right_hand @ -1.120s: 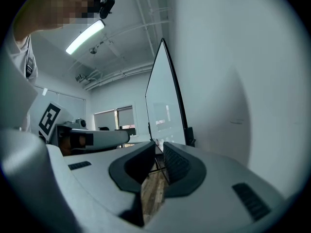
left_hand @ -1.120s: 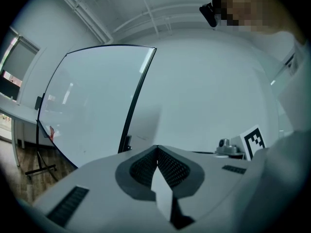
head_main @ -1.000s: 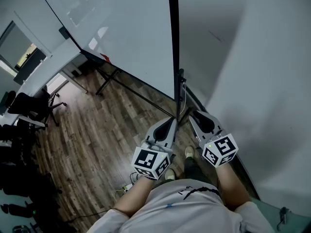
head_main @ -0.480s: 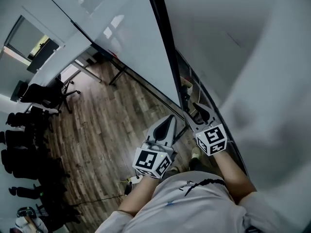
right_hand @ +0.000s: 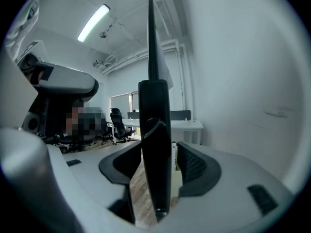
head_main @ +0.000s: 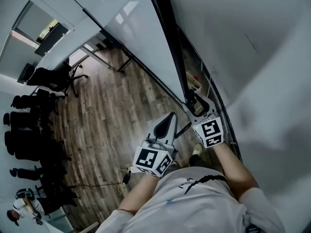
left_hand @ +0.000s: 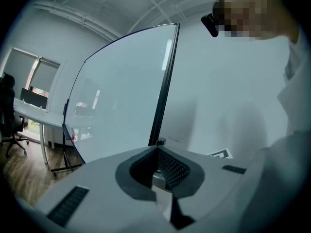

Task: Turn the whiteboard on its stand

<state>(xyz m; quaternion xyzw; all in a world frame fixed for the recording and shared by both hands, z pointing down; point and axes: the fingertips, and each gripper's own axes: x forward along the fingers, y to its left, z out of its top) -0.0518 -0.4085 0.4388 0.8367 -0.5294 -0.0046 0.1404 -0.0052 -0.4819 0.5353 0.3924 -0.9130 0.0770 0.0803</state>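
Right gripper (head_main: 198,105) moved forward onto the black edge of the whiteboard (right_hand: 154,110), fingers spread either side of it, left gripper (head_main: 166,122) just beside, fingers pressed together, empty.

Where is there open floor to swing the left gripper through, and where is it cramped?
Open: the wooden floor between the office chairs and the whiteboard, below the left gripper, jaws shut. Cramped: the right gripper, jaws apart around the black frame, with the wall close beside.
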